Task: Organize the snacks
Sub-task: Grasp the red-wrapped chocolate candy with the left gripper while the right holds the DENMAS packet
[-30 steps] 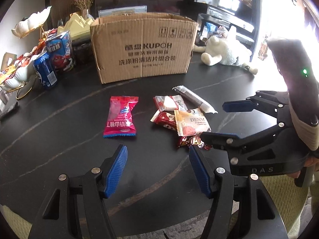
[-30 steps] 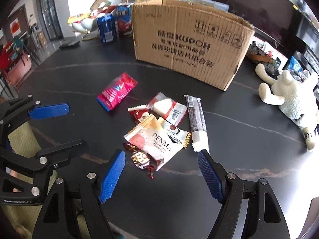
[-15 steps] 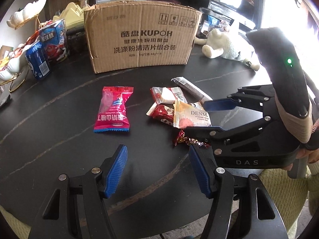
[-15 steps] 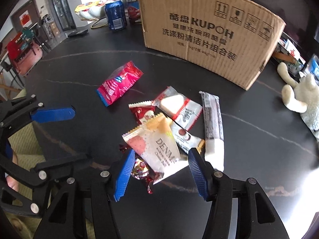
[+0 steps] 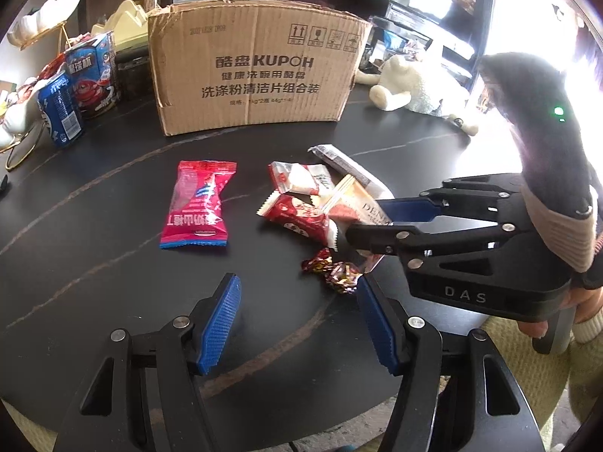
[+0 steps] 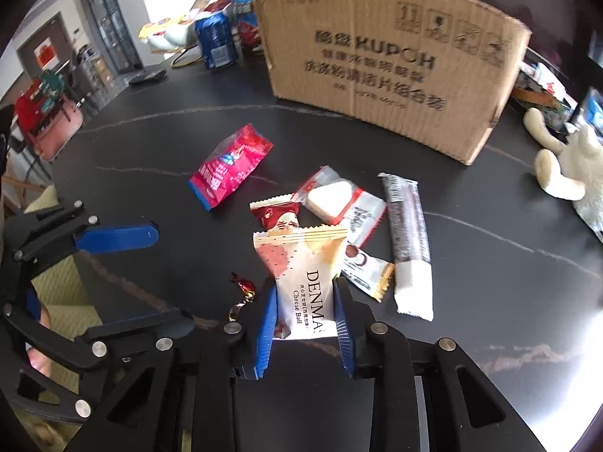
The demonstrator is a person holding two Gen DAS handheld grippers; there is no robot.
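Note:
Snack packets lie in a loose pile on the black table [image 5: 94, 282]. My right gripper [image 6: 305, 297] is shut on the white DENMA Cheese Ball packet [image 6: 301, 263], also seen in the left wrist view [image 5: 358, 203]. Beside it lie a pink packet [image 5: 198, 203] [image 6: 231, 169], a red-white packet [image 5: 297, 211], a clear-wrapped white cake [image 6: 331, 196], a long dark bar [image 6: 407, 226] and a foil candy [image 5: 335, 269]. My left gripper [image 5: 297, 316] is open and empty, just short of the foil candy. A KUPOH cardboard box [image 5: 256, 71] [image 6: 384, 64] stands behind.
A blue can [image 5: 60, 113] and a snack carton [image 5: 94, 71] stand at the back left by a white dish on a gold stand. A white plush toy [image 5: 410, 86] [image 6: 565, 165] lies right of the box. The table's front edge is close to both grippers.
My right gripper moved forward and closed on the DENMA packet, lifting its near end. The left gripper moved slightly closer to the pile and stayed open.

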